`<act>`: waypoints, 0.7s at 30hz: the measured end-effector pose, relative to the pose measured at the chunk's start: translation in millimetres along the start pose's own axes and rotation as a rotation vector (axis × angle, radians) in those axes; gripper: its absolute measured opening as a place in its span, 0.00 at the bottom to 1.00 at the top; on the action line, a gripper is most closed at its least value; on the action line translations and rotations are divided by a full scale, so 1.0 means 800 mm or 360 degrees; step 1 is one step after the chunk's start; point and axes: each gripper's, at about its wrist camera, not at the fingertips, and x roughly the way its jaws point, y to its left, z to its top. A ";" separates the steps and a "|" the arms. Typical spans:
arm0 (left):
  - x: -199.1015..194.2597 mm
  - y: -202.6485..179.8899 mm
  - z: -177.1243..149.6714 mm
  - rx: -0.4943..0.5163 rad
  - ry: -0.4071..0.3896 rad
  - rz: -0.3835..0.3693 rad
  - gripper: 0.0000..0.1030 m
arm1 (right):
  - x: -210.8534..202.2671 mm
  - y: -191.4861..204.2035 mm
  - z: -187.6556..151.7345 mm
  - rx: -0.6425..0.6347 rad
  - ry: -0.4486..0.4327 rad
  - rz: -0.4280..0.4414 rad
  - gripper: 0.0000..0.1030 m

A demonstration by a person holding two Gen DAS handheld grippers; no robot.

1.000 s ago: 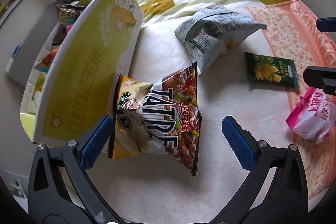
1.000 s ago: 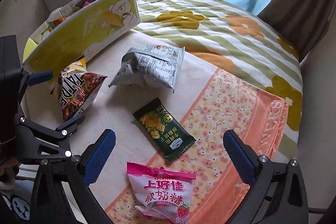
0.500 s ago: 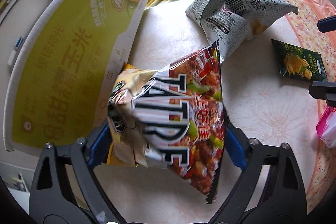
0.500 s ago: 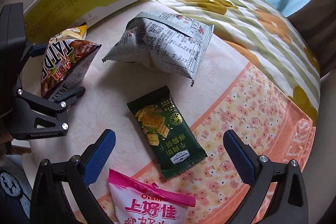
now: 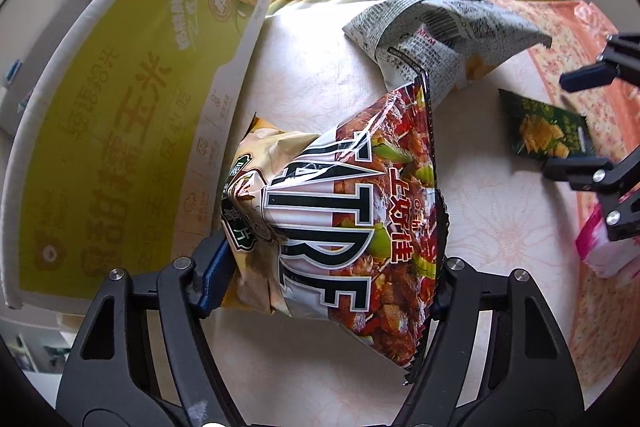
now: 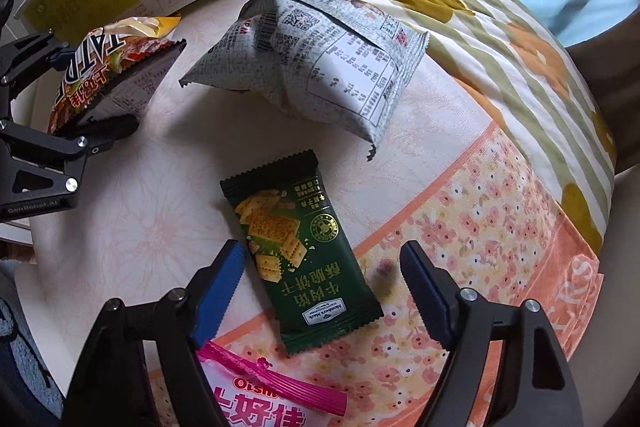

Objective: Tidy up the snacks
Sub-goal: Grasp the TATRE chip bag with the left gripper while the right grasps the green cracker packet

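Now clamping, with the left gripper (image 5: 328,275), a crinkly glossy red-and-black snack bag (image 5: 360,211) lettered "TATRE", beside the curved yellow cardboard box flap (image 5: 120,115). Hovering half-spread, the right gripper (image 6: 320,291), straddling without touching a flat dark green foil cracker packet (image 6: 298,251). Lying beyond: a puffy grey printed bag (image 6: 320,67); nearest, a pink "Oishi" pouch (image 6: 260,403).

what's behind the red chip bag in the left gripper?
A yellow chip bag sits behind the red chip bag, pinched with it by the left gripper. Most of it is covered.
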 end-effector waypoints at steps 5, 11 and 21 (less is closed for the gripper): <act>-0.006 -0.003 -0.004 0.0013 -0.0012 -0.0015 0.67 | 0.001 0.002 0.003 -0.0021 -0.0012 0.0052 0.61; -0.011 -0.005 -0.008 0.0018 -0.0016 -0.0031 0.67 | -0.003 0.014 -0.001 -0.0043 -0.0041 0.0072 0.45; -0.025 0.001 -0.006 0.0019 -0.0084 -0.0030 0.67 | -0.028 0.032 -0.005 -0.0042 -0.0114 0.0050 0.45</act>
